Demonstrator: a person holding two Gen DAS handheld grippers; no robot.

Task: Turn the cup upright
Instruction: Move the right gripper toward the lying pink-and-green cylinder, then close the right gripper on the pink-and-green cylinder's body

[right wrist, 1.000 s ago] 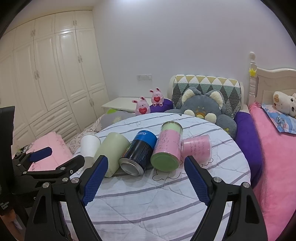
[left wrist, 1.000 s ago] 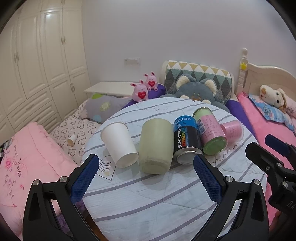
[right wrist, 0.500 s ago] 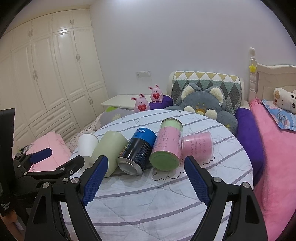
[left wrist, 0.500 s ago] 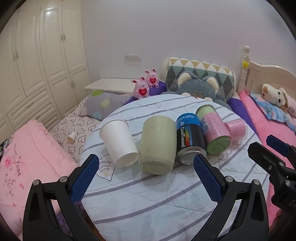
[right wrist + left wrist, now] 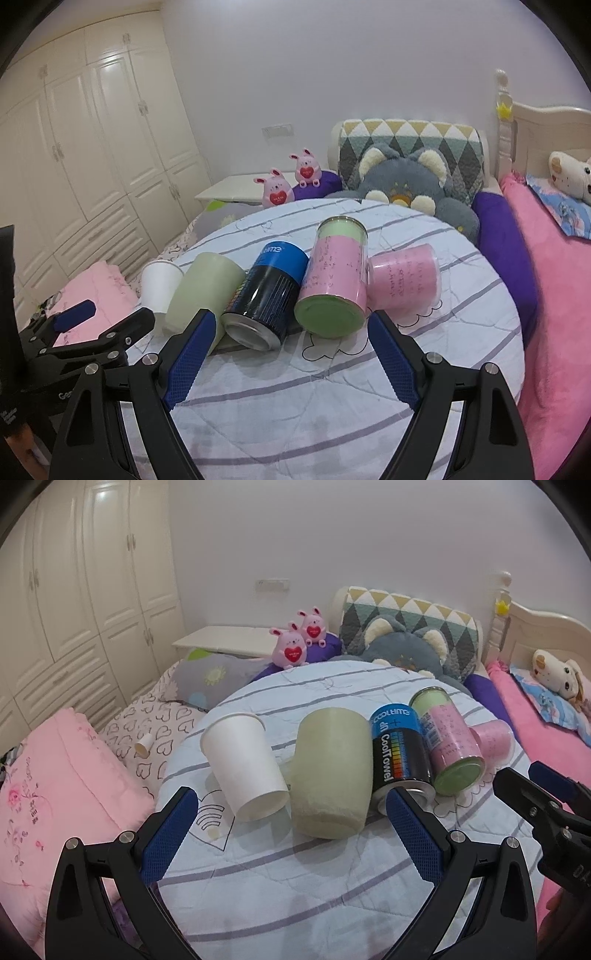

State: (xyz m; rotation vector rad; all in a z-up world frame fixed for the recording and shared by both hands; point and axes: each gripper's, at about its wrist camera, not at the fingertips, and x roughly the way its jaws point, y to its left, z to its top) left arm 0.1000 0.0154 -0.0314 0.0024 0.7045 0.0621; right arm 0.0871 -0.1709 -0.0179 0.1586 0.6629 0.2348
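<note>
Both tongs hang spread wide and hold nothing: the left tongs (image 5: 288,821) in front of the white paper cup (image 5: 245,764) and the pale green cup (image 5: 332,771), the right tongs (image 5: 291,352) in front of the black-and-blue can (image 5: 264,295) and the pink-and-green canister (image 5: 332,280). Their lower arms are cut off by the frame edge. All five containers lie on their sides in a row on the round worktop (image 5: 295,878) under a striped quilt. In the left wrist view the paper cup's mouth faces away and its base faces the camera. Next to it, the green cup touches the can, whose label reads "CoolTowel" sideways; the word on its blue band is too mirrored to read. Past the canister lies a pink cup (image 5: 404,277), its handwriting too small to make out. Beyond the worktop a grey cat plush (image 5: 406,177) is half hidden by its edge.
</note>
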